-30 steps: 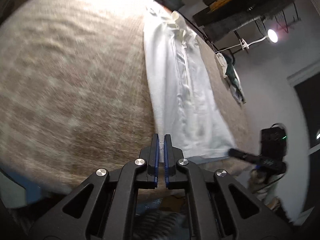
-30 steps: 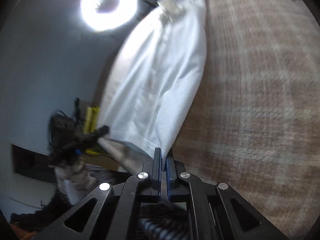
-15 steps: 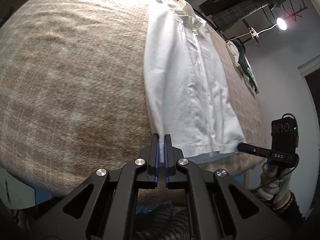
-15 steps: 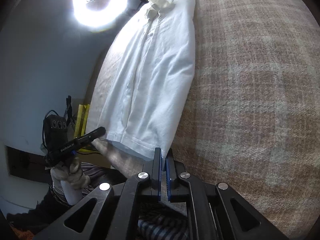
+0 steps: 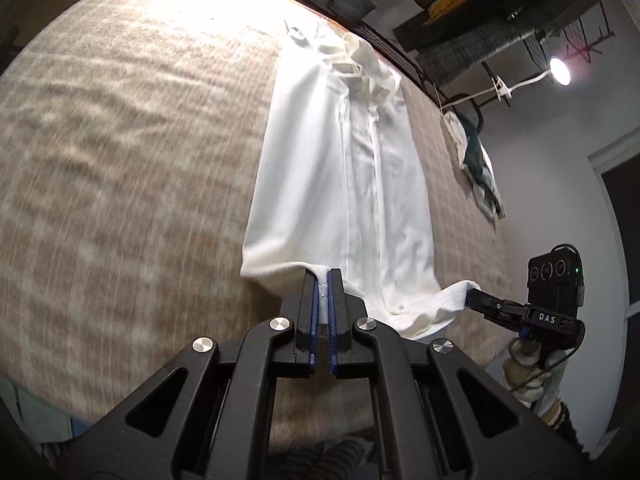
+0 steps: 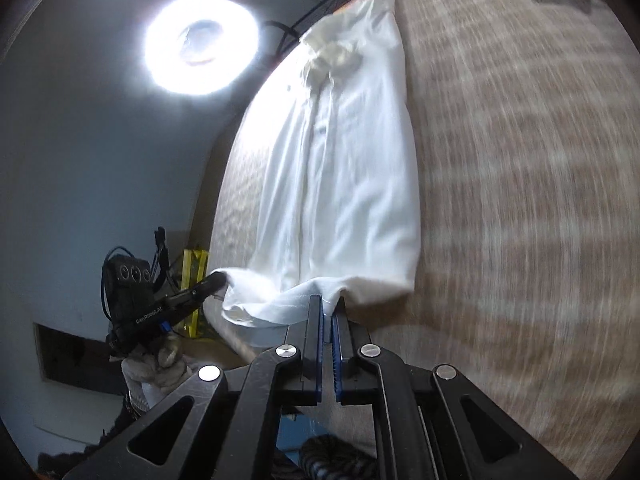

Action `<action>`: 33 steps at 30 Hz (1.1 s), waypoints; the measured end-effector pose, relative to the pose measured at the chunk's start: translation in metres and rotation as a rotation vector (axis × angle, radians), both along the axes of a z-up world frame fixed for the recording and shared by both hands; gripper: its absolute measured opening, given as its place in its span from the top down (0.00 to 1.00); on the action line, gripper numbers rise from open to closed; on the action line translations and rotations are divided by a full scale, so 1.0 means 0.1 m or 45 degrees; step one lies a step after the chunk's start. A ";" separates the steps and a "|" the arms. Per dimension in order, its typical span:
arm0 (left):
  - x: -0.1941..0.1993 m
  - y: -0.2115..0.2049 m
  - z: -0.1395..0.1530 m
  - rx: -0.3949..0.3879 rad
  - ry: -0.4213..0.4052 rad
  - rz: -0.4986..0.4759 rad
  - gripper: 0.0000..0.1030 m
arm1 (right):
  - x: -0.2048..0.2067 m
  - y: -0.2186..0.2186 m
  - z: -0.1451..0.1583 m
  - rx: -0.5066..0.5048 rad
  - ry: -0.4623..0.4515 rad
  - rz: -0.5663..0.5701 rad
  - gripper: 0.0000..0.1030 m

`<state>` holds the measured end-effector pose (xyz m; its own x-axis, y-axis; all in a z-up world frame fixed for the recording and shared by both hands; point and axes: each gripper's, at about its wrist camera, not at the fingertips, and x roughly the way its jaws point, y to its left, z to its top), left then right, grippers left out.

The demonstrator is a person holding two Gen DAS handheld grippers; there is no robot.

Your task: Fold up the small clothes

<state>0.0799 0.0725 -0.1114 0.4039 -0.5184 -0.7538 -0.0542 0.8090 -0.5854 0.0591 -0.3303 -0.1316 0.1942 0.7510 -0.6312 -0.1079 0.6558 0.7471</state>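
White collared cotton shirt (image 5: 340,184) is lying lengthwise on the tan plaid blanket (image 5: 120,160); we are pinching its hem corners in left gripper (image 5: 322,280) and right gripper (image 6: 330,304), both clamped, risking uneven pull skewing the fold.

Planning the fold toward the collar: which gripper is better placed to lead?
Neither clearly: left gripper and right gripper each pinch a hem corner of the white shirt, so likely both together.
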 end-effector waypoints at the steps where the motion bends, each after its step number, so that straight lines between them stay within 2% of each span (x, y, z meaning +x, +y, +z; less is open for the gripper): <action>1: 0.07 0.01 0.00 -0.001 0.005 0.011 0.98 | 0.06 0.00 0.02 -0.004 -0.005 -0.008 0.99; 7: 0.50 0.01 0.00 0.013 -0.007 0.031 0.98 | 0.46 0.07 0.09 -0.003 -0.032 -0.066 0.99; 17: 0.90 0.03 -0.25 0.035 0.046 0.071 0.98 | 0.82 -0.06 -0.26 -0.030 0.066 -0.112 0.99; 20: 0.94 0.03 -0.31 0.034 0.058 0.083 0.98 | 0.90 0.00 -0.30 -0.049 0.057 -0.107 0.99; 21: 0.96 0.05 -0.31 0.042 0.054 0.091 0.98 | 0.91 0.01 -0.29 -0.058 0.045 -0.104 0.99; 22: 0.96 0.05 -0.30 0.057 0.051 0.096 0.98 | 0.92 0.01 -0.28 -0.072 0.030 -0.101 0.94; 25: 0.93 0.07 -0.21 0.117 -0.012 0.110 0.83 | 0.87 -0.06 -0.17 -0.111 -0.025 -0.084 0.76; 28: 0.84 0.10 -0.07 0.168 -0.106 0.103 0.80 | 0.79 -0.05 -0.02 -0.177 -0.136 -0.010 0.77; 30: 0.77 0.11 0.01 0.175 -0.162 0.067 0.80 | 0.72 -0.01 0.05 -0.163 -0.194 0.049 0.78; 33: 0.67 0.01 0.04 0.179 -0.191 -0.060 0.80 | 0.60 0.12 0.07 -0.156 -0.239 0.163 0.80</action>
<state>0.1469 0.0739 -0.1071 0.4949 -0.4335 -0.7531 0.0653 0.8828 -0.4652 0.1189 -0.3179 -0.1246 0.2249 0.6968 -0.6811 -0.3249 0.7126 0.6218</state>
